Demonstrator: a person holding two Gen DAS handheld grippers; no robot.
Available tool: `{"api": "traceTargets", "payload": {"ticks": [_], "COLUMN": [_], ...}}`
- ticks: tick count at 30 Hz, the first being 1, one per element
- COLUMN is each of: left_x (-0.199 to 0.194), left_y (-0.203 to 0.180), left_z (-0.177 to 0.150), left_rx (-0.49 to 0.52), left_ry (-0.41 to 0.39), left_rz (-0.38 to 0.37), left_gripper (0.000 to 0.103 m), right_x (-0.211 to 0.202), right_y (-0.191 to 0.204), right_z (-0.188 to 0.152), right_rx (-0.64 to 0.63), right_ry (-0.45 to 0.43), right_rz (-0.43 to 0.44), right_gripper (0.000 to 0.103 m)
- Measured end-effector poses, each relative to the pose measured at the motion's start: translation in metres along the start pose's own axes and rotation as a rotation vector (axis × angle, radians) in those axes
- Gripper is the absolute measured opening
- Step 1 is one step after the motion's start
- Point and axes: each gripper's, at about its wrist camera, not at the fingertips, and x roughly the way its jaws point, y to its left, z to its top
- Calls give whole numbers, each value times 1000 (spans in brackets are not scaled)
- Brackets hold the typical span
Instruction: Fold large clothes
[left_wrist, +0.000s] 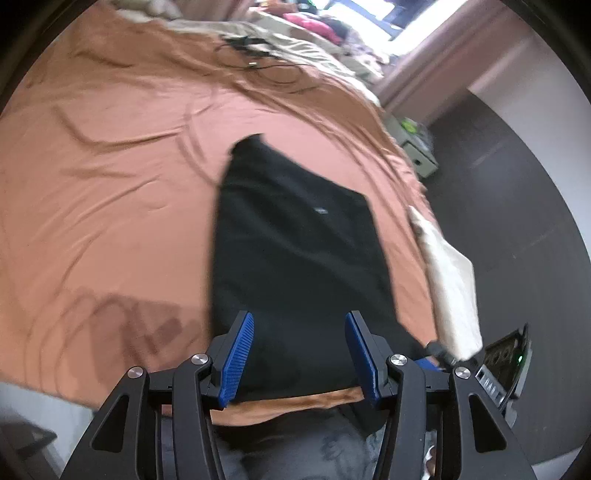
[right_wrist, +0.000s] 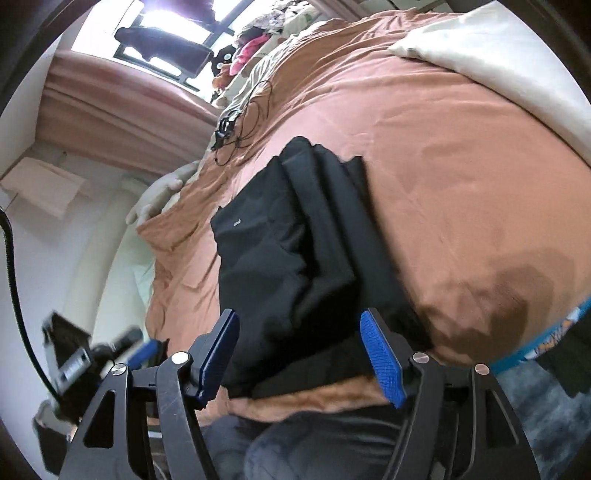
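A black garment (left_wrist: 295, 240) lies folded lengthwise on the orange bed sheet (left_wrist: 110, 184), running away from the bed's near edge. My left gripper (left_wrist: 299, 354) is open and empty, its blue pads (left_wrist: 238, 358) apart above the garment's near end. In the right wrist view the same garment (right_wrist: 295, 258) shows layered folds. My right gripper (right_wrist: 301, 356) is open and empty over the garment's near edge, close to the edge of the sheet (right_wrist: 461, 166). The other gripper shows blurred at lower left in that view (right_wrist: 92, 354).
Black cables (left_wrist: 255, 59) lie on the far part of the bed. A cream blanket (left_wrist: 450, 280) hangs off the bed's right side, with dark floor (left_wrist: 517, 184) beyond. A cream pillow (right_wrist: 498, 55) lies far right. A window and curtains (right_wrist: 122, 99) stand behind.
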Motion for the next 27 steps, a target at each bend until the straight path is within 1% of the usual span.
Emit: {"api": "traceTargets", "payload": {"ticks": [2, 3, 5, 6, 9, 10, 12, 14, 17, 21, 24, 27], "left_x": [-4, -4, -7, -8, -4, -2, 4, 10, 23, 40, 44, 50], "left_y": [12, 17, 22, 24, 25, 24, 22, 19, 13, 14, 16, 25], "left_z": [-1, -1, -3, -3, -4, -5, -8, -11, -15, -22, -23, -22], "left_rx": [-21, -25, -28, -31, -30, -28, -26, -31, -7, -11, -3, -3], "left_ry": [-1, -1, -1, -1, 7, 9, 16, 18, 31, 76, 84, 88], "left_rz": [21, 32, 50, 62, 75, 79, 82, 65, 64, 51, 49, 52], "left_gripper": [53, 53, 53, 53, 53, 53, 53, 53, 53, 53, 50, 50], "right_x": [14, 21, 32, 31, 16, 10, 6, 4, 2, -7, -17, -19], "right_y": [-7, -12, -20, -22, -31, -38, -53, -69, -83, -85, -80, -73], "right_z": [2, 2, 0, -2, -8, -10, -13, -19, -25, -30, -37, -40], "right_rx": [42, 62, 81, 86, 99, 118, 148, 180, 210, 205, 187, 153], "right_ry": [11, 21, 41, 37, -24, -32, -34, -24, -21, -52, -81, -79], "right_rz": [-24, -26, 36, 50, 94, 94, 102, 101, 104, 98, 80, 47], "right_gripper": [67, 63, 10, 10, 8, 8, 8, 7, 7, 5, 4, 4]}}
